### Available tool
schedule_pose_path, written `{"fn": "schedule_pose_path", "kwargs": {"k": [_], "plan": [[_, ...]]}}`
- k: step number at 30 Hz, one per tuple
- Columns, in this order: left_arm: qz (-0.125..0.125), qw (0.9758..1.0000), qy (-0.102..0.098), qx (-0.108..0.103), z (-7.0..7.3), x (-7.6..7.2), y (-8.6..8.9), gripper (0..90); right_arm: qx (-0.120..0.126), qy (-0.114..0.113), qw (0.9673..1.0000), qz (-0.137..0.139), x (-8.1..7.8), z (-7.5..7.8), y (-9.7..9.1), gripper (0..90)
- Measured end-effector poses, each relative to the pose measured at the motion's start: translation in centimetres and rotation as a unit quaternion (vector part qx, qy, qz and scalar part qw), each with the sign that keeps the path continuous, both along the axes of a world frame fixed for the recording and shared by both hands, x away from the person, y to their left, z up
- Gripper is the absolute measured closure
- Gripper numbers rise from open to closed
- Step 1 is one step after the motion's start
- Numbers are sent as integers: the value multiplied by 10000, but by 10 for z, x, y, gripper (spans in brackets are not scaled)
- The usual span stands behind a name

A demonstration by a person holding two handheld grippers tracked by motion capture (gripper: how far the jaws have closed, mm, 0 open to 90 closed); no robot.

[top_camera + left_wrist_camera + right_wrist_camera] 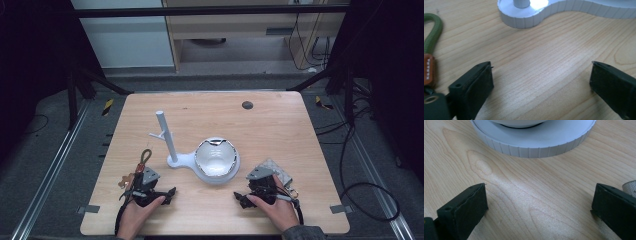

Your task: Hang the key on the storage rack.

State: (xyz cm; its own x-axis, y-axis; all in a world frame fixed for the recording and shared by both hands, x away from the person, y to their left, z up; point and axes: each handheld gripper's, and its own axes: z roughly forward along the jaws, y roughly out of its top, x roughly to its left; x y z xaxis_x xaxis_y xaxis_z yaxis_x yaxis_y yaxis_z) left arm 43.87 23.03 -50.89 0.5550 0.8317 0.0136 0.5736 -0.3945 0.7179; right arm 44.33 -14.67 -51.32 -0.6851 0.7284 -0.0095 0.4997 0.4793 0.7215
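Both my claws sit wide open, holding nothing: left gripper (167, 194) at 7 o'clock, right gripper (241, 198) at 5, white stand (200, 159) between.

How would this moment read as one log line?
left hand-held gripper: open, empty | right hand-held gripper: open, empty | white stand: between them, untouched

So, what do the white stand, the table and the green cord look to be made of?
White stand: likely matte plastic, perhaps 3D-printed; its edge shows regular vertical facets. Table: light wood or wood-look laminate with clear grain and a soft sheen. Green cord: braided textile rope, joined to a stitched tan tab, possibly leather.
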Motion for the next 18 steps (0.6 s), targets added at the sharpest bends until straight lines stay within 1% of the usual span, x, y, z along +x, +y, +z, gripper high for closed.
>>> {"fn": "schedule_pose_path", "kwargs": {"k": [2,3,6,7,8,9,10,11,12,13,14,15,16,17,18], "plan": [[6,10000,29,17,1,0,0,33,-6,-3,10000,-6,0,0,0,2],[33,9999,125,6,5,0,1,45,-6,0,10000,-8,0,0,0,2],[22,9999,101,129,14,-1,6,55,-4,-3,10000,-8,0,0,0,1],[22,9999,101,129,14,-1,6,56,-3,0,10000,-10,0,0,0,2],[10,9994,140,327,21,0,11,56,-5,-4,10000,-8,0,0,0,2],[25,9991,162,392,24,1,14,59,-7,-9,10000,-6,0,0,0,2],[46,9989,178,422,28,3,19,61,-14,-10,10000,-12,0,0,0,2],[46,9989,178,422,28,3,19,64,-14,-10,10000,-12,0,0,0,2],[99,9985,234,477,33,6,25,64,-17,-21,10000,-12,0,0,-1,2],[134,9983,263,496,35,8,29,62,-3,-11,10000,-36,-1,0,-1,2],[222,9977,328,555,41,12,37,63,-5,-13,10000,-48,-1,0,-1,2],[222,9977,328,555,41,12,37,65,-5,-13,10000,-48,-1,0,-1,2],[314,9970,407,579,46,17,45,70,0,0,10000,-59,-1,0,-1,2],[314,9970,407,579,46,17,45,81,0,0,10000,-59,-1,0,-1,2],[362,9966,458,576,49,20,50,81,0,0,10000,-63,-1,0,-1,2]]}}
